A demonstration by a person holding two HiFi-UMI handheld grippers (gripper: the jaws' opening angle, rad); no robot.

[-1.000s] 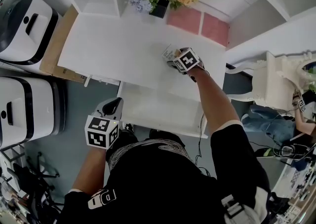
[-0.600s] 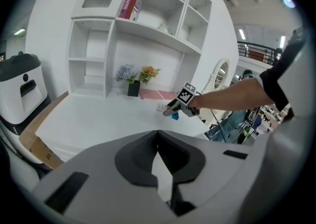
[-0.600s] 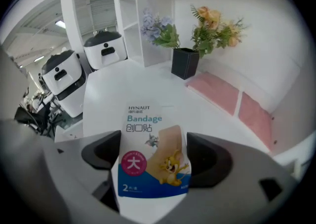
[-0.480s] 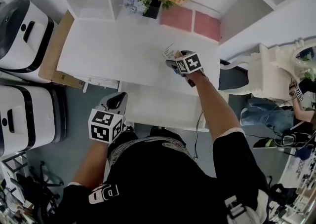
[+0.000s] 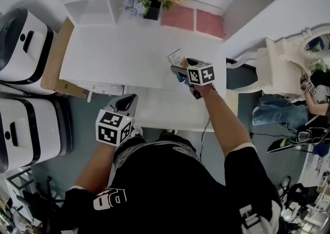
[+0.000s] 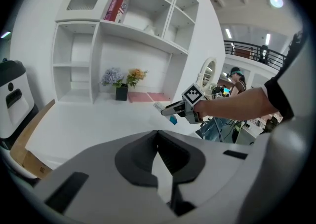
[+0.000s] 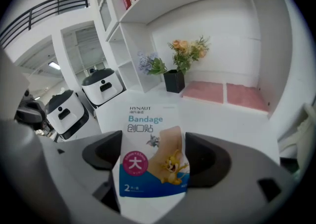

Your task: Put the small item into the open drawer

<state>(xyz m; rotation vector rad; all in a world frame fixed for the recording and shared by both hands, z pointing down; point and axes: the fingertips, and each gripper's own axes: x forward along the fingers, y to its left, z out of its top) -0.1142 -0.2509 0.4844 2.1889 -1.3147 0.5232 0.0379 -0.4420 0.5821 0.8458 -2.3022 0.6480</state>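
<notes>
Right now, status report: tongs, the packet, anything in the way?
Right tongs shut on bandage packet, above the desk. Left tongs shut, empty, by the open drawer. Nothing seen blocking the drawer.

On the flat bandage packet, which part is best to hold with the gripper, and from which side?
Take the bandage packet by its lower end, from below the print, as the right gripper holds it now. It is thin and flat, so that end fits between the jaws, and the rest stays free to go into the drawer.
</notes>
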